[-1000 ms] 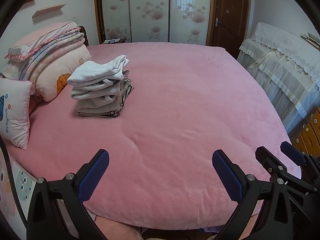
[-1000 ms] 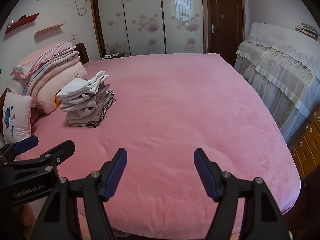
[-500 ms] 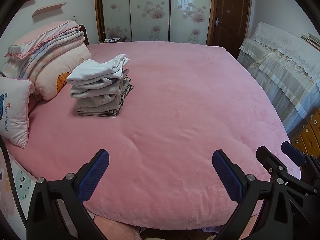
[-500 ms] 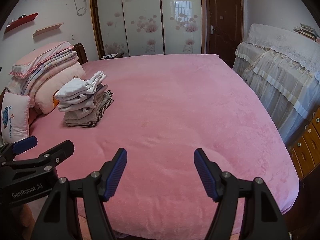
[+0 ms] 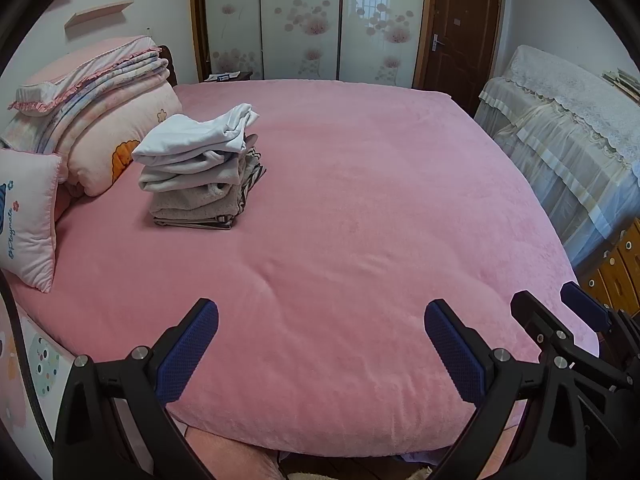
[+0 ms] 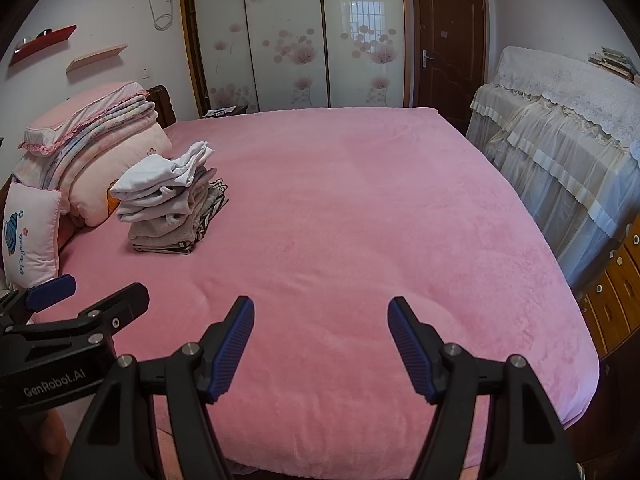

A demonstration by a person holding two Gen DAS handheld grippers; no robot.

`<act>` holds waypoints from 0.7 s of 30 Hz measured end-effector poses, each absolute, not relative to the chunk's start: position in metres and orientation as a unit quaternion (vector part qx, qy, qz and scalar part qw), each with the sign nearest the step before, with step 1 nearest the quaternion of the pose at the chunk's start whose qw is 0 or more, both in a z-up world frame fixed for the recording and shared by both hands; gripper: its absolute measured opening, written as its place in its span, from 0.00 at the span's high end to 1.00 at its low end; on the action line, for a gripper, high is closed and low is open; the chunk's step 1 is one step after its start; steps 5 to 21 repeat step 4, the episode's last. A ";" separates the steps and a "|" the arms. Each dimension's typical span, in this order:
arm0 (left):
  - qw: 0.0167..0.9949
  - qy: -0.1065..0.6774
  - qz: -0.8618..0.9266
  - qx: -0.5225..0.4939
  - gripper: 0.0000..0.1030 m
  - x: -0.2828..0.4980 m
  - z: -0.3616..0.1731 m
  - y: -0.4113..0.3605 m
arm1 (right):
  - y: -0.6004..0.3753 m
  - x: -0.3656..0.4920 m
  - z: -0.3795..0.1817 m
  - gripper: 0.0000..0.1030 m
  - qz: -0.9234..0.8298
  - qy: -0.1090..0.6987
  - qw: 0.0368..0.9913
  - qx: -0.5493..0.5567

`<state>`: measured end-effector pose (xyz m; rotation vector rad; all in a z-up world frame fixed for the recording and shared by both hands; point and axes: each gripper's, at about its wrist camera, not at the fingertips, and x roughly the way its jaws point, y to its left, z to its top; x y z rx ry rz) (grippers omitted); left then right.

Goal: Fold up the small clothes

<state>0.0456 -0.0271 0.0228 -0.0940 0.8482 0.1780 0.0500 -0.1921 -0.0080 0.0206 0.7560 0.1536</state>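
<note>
You hold both the left claw (image 5: 321,348) and right claw (image 6: 321,344) spread apart and empty over the pink plush bed (image 5: 360,208), since the neat stack of folded white and grey clothes (image 5: 198,172) at ten o'clock looks finished.

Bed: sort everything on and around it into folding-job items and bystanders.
Job: stack of folded clothes; left hand-held gripper and right hand-held gripper, both open and empty.
Bystanders: pink bedspread, quilt pile, small pillow, lace-covered furniture.

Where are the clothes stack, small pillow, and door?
clothes stack (image 5: 196,176): left wrist view, front of the middle layers.
small pillow (image 5: 26,216): left wrist view, its printed face.
door (image 6: 448,40): right wrist view, upper panel.
</note>
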 end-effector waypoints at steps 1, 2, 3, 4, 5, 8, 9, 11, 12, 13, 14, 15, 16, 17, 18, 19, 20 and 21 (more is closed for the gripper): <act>0.906 0.411 0.086 -0.046 0.01 0.045 0.023 -0.027 | -0.192 0.050 -0.008 0.32 0.075 0.369 0.927 0.010; 0.906 0.412 0.085 -0.046 0.01 0.045 0.023 -0.027 | -0.192 0.050 -0.008 0.32 0.075 0.368 0.927 0.010; 0.906 0.412 0.085 -0.046 0.01 0.046 0.023 -0.027 | -0.192 0.050 -0.008 0.32 0.074 0.368 0.927 0.009; 0.906 0.412 0.085 -0.044 0.01 0.046 0.023 -0.027 | -0.193 0.050 -0.008 0.32 0.074 0.368 0.927 0.010; 0.906 0.412 0.085 -0.044 0.01 0.046 0.023 -0.027 | -0.193 0.050 -0.008 0.32 0.074 0.368 0.927 0.010; 0.906 0.412 0.085 -0.044 0.01 0.046 0.023 -0.027 | -0.193 0.050 -0.008 0.32 0.074 0.368 0.927 0.010; 0.906 0.412 0.085 -0.044 0.01 0.046 0.023 -0.027 | -0.193 0.050 -0.008 0.32 0.074 0.368 0.927 0.010; 0.906 0.412 0.085 -0.044 0.01 0.046 0.023 -0.027 | -0.193 0.050 -0.008 0.32 0.074 0.368 0.927 0.010; 0.906 0.412 0.085 -0.044 0.01 0.046 0.023 -0.027 | -0.193 0.050 -0.008 0.32 0.074 0.368 0.927 0.010; 0.906 0.412 0.085 -0.044 0.01 0.046 0.023 -0.027 | -0.193 0.050 -0.008 0.32 0.074 0.368 0.927 0.010; 0.906 0.412 0.085 -0.044 0.01 0.046 0.023 -0.027 | -0.193 0.050 -0.008 0.32 0.074 0.368 0.927 0.010; 0.906 0.412 0.085 -0.044 0.01 0.046 0.023 -0.027 | -0.193 0.050 -0.008 0.32 0.074 0.368 0.927 0.010; 0.906 0.412 0.085 -0.044 0.01 0.046 0.023 -0.027 | -0.193 0.050 -0.008 0.32 0.074 0.368 0.927 0.010; 0.906 0.412 0.085 -0.044 0.01 0.046 0.023 -0.027 | -0.193 0.050 -0.008 0.32 0.074 0.368 0.927 0.010; 0.906 0.412 0.085 -0.044 0.01 0.046 0.023 -0.027 | -0.193 0.050 -0.008 0.32 0.074 0.368 0.927 0.010; 0.906 0.412 0.085 -0.044 0.01 0.046 0.023 -0.027 | -0.193 0.050 -0.008 0.32 0.074 0.368 0.927 0.010; 0.906 0.412 0.085 -0.044 0.01 0.046 0.023 -0.027 | -0.193 0.050 -0.008 0.32 0.074 0.368 0.927 0.010; 0.906 0.412 0.085 -0.044 0.01 0.046 0.023 -0.027 | -0.193 0.050 -0.008 0.32 0.074 0.368 0.927 0.010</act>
